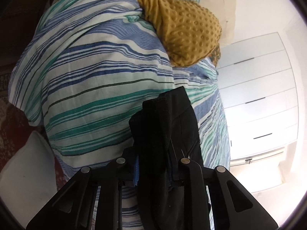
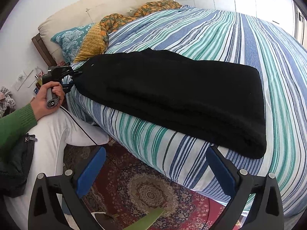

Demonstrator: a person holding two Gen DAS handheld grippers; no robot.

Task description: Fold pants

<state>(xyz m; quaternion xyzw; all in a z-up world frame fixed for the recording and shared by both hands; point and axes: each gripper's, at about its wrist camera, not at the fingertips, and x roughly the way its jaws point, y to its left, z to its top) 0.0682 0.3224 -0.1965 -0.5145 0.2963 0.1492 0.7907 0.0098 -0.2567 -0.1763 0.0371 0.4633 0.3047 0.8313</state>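
The black pants (image 2: 172,97) lie folded lengthwise along the near edge of the striped bed (image 2: 220,34). My left gripper (image 2: 75,76) is at the pants' left end, by the pillows, and is shut on the black cloth. In the left wrist view the gripper (image 1: 157,172) pinches a bunch of the black pants (image 1: 168,126) between its fingers. My right gripper (image 2: 155,164) is open and empty, its blue-padded fingers (image 2: 92,168) apart, just below the bed edge near the pants' right end.
A mustard dotted blanket (image 2: 92,44), a teal patterned pillow (image 2: 71,38) and a cream headboard (image 2: 99,7) sit at the head of the bed. A patterned red rug (image 2: 149,193) covers the floor. White drawers (image 1: 259,99) stand beyond the bed.
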